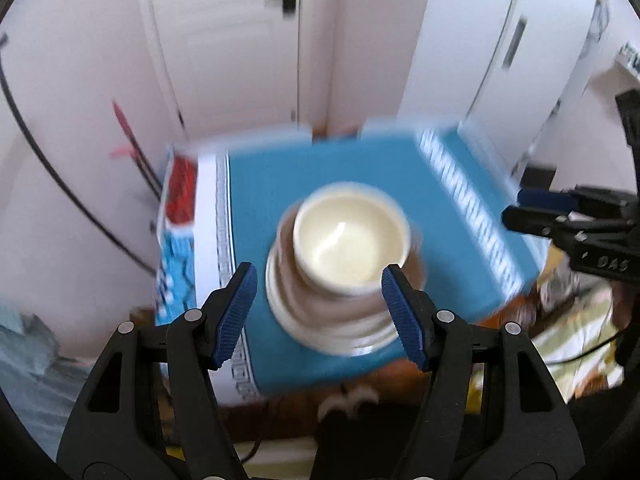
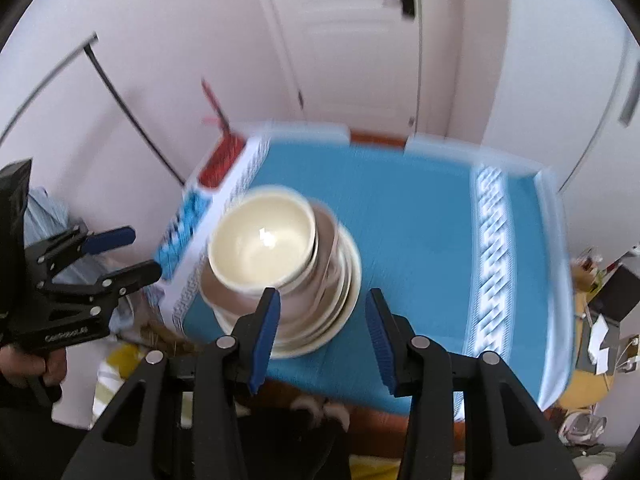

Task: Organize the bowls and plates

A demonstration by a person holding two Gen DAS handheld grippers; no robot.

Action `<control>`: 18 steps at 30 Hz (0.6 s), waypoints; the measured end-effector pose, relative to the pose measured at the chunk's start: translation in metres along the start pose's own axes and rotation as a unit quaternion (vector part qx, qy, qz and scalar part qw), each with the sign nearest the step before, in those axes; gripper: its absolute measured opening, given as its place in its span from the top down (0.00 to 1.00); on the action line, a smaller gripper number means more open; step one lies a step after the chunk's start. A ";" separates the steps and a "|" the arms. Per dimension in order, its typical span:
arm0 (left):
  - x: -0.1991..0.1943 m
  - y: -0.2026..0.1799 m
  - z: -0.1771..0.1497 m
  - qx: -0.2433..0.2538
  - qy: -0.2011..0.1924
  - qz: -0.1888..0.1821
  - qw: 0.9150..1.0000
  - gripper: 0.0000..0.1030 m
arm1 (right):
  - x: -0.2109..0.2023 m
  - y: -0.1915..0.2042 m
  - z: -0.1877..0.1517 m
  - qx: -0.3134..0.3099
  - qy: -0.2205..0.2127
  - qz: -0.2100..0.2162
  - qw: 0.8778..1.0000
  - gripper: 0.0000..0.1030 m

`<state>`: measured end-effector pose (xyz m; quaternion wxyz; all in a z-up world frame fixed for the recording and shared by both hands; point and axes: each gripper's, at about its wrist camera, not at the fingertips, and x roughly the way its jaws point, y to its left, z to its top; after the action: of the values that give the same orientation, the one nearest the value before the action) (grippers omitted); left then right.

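A stack of cream and brown plates and bowls stands on the blue tablecloth (image 1: 280,168), with a cream bowl (image 1: 352,236) on top of brown bowls and cream plates (image 1: 360,332). In the right wrist view the same top bowl (image 2: 262,240) sits on the plates (image 2: 340,316). My left gripper (image 1: 318,312) is open and empty, held above the stack's near side. My right gripper (image 2: 322,336) is open and empty, above the stack's right edge. Each gripper shows in the other's view, the right one (image 1: 532,210) and the left one (image 2: 120,254). Both views are blurred.
The blue cloth (image 2: 420,220) with white patterned borders covers a small table. White closet doors (image 1: 240,40) stand behind it. A black cable (image 1: 60,180) hangs at the left. Clutter (image 2: 604,320) lies on the floor at the right.
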<state>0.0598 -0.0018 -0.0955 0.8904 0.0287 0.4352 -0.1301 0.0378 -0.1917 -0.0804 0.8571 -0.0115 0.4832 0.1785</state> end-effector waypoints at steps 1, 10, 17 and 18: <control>-0.014 -0.004 0.007 0.000 -0.026 0.005 1.000 0.39 | -0.011 0.000 0.002 0.000 -0.017 -0.006 1.000 0.61; -0.112 -0.027 0.034 0.005 -0.207 0.049 0.977 0.04 | -0.105 0.012 0.014 0.033 -0.172 -0.032 0.984 0.36; -0.141 -0.029 0.032 -0.011 -0.261 0.086 0.962 0.00 | -0.138 0.022 0.010 0.057 -0.246 -0.084 0.964 0.01; -0.143 -0.029 0.030 -0.010 -0.266 0.087 0.960 0.00 | -0.138 0.023 0.010 0.055 -0.249 -0.096 0.962 0.01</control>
<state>-0.0088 -0.0055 0.0363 0.9822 0.0217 0.1793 -0.0507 -0.0263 -0.2087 0.0432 0.9628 0.0341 0.2599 0.0652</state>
